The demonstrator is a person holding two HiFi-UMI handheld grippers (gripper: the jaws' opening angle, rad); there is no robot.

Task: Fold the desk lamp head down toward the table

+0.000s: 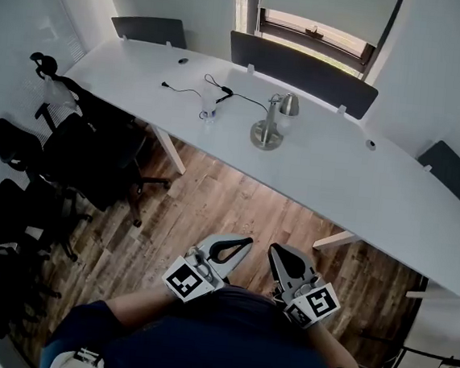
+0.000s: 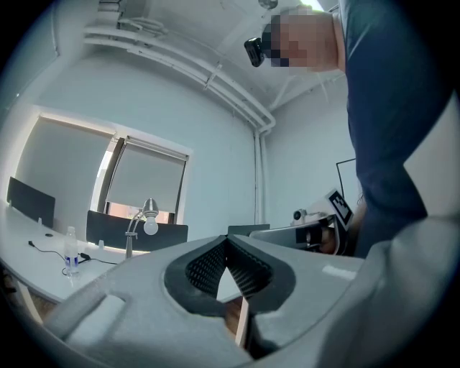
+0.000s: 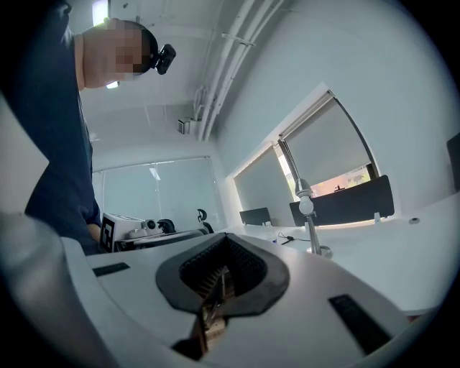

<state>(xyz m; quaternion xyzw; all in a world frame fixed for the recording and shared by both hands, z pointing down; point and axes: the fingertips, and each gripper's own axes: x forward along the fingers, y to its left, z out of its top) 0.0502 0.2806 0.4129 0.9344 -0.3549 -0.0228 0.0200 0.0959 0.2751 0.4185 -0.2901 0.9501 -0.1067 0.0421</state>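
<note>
Jaws on both tools are pressed together on nothing: the left gripper (image 1: pixel 244 242) and the right gripper (image 1: pixel 275 249) sit side by side at six o'clock in the head view, above the wood-plank floor (image 1: pixel 211 210). The silver metal desk lamp with a round base (image 1: pixel 269 126) stands on the long white curved table (image 1: pixel 375 185) at twelve o'clock from them, well apart, its head (image 1: pixel 289 105) raised. A black cable (image 1: pixel 223 92) lies at ten o'clock from the lamp.

Daylight from the window (image 1: pixel 313 32) lights everything evenly; fisheye bending at edges, gripper views vignetted.
</note>
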